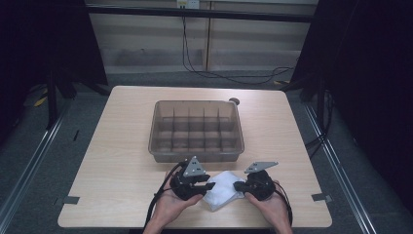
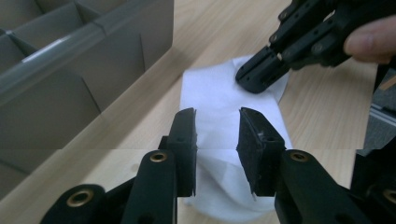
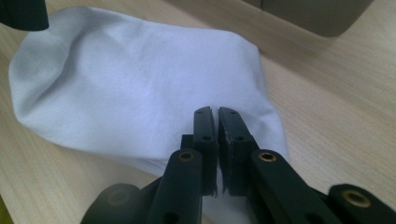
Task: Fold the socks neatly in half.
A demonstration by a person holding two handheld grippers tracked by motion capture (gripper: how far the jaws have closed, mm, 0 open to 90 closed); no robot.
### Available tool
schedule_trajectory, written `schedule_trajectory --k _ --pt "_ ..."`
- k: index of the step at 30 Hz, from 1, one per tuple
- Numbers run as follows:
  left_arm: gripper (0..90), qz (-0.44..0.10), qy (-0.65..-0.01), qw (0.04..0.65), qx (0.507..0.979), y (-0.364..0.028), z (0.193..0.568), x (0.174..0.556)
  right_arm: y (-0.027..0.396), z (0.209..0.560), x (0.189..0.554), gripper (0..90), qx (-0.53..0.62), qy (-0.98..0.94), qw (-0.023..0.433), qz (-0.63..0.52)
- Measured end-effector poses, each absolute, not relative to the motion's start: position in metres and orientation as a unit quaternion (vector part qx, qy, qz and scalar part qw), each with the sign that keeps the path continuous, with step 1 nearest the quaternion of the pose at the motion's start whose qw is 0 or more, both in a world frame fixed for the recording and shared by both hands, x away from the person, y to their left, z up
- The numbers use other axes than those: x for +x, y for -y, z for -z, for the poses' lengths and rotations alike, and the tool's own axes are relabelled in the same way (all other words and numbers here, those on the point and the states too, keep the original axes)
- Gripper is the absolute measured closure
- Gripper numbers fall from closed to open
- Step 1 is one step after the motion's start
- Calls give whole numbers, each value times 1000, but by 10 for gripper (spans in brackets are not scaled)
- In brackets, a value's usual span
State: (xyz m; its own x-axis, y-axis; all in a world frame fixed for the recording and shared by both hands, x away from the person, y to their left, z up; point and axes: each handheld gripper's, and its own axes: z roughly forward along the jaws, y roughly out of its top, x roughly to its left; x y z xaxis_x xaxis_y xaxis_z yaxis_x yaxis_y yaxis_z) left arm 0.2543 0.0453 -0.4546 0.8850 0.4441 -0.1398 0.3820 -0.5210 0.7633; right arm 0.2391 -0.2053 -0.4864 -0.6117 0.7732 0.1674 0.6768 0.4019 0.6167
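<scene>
White cloth (image 1: 223, 189) — a soft, folded piece with a fine knit weave — lies flat on the pale wood-grain worktop (image 1: 112, 161), near the person's edge and just in front of a grey translucent bin (image 1: 197, 130) divided into small compartments. No print, label or brand can be read on the cloth or the bin in any view.

Both grippers meet at the cloth from opposite sides. The left gripper (image 1: 208, 185) hovers over the cloth's left part with its jaws held a moderate way apart; in the left gripper view the white fabric shows through the gap between them, and nothing is clamped. The right gripper (image 1: 237, 185) is at the cloth's right edge, its jaws drawn together to a thin slit — whether a fold of fabric is pinched between them cannot be told.

A small dark round object (image 1: 234, 101) sits on the worktop just behind the bin's far right corner.
</scene>
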Motion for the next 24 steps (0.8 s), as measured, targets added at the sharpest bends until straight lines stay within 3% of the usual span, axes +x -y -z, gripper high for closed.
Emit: schedule_trajectory --k 13,24 --pt "680 -22 -206 369 906 -26 482 253 217 465 242 813 436 -818 75 -368" --pt "688 -24 -212 367 905 -23 486 254 222 479 261 614 464 -815 57 -342"
